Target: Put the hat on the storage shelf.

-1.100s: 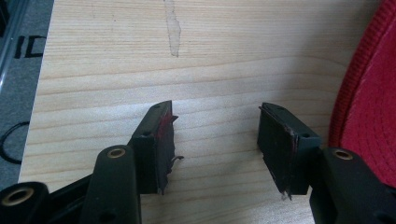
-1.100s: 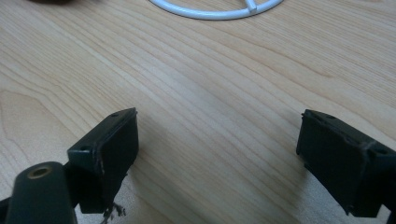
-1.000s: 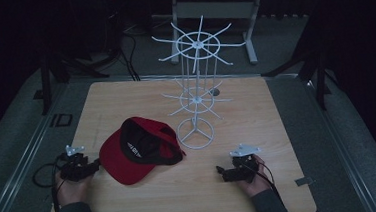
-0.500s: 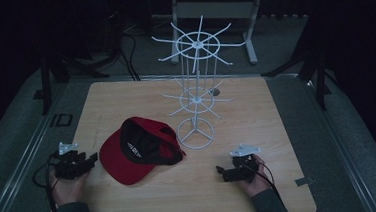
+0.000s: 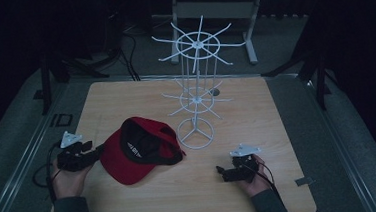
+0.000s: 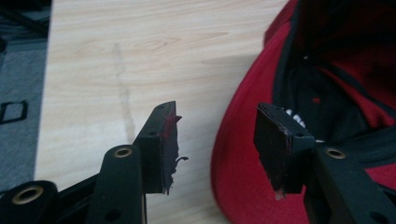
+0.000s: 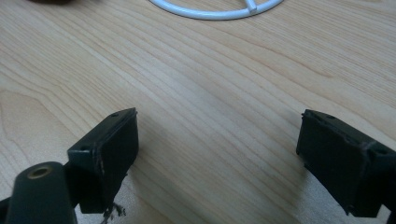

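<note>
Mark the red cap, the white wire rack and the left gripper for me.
red cap [image 5: 125,165]: high view, on the red crown.
white wire rack [image 5: 195,133]: high view, on its ring base.
left gripper [image 5: 98,151]: high view, between the tips of its open jaws.

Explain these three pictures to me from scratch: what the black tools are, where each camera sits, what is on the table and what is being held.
A person sits at a wooden table and holds a hand tool in each hand, a two-jaw gripper. The high view looks down from above: the left gripper is at the left, the right gripper at the right. The other two pictures come from small cameras riding on each gripper, looking along its black jaws.

On the table lie a red and black cap, upside down, and a white wire rack with spokes.

Nothing is held. The left gripper is open, one jaw over the cap's edge and one over bare wood, without pinching. The right gripper is open over bare wood, near the rack's ring base.
</note>
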A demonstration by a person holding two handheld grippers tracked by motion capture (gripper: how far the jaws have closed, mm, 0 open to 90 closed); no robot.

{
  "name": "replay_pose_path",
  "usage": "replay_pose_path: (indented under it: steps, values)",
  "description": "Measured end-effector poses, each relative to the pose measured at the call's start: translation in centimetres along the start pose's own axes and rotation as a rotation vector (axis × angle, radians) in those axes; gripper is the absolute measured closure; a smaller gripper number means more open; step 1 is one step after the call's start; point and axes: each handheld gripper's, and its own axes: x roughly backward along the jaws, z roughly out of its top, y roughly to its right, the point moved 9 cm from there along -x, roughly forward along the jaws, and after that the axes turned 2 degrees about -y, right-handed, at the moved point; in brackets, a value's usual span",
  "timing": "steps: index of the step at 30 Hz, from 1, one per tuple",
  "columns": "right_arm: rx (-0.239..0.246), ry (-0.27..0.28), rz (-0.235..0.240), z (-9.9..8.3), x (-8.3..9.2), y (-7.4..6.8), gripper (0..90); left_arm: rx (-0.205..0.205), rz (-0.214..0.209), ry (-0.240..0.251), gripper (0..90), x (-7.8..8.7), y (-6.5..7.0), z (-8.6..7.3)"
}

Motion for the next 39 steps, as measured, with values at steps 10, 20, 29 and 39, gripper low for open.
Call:
replay_pose_path:
  steps: [10,20,29,39]
  values:
    - [0.000,0.000,0.000,0.0,0.0,0.0,12.7,-0.085,-0.008,-0.071,51.4,-2.3,1.2,1.3]
    - [0.001,-0.001,0.000,0.0,0.0,0.0,12.7,-0.135,-0.007,-0.096,70.7,-3.1,1.6,1.2]
    - [0.000,0.000,0.000,0.0,0.0,0.0,12.7,-0.009,0.098,-0.041,79.0,-2.4,-0.3,0.9]
    - [0.000,0.000,0.000,0.0,0.0,0.0,12.7,-0.043,-0.108,-0.101,76.4,-1.8,3.1,-1.1]
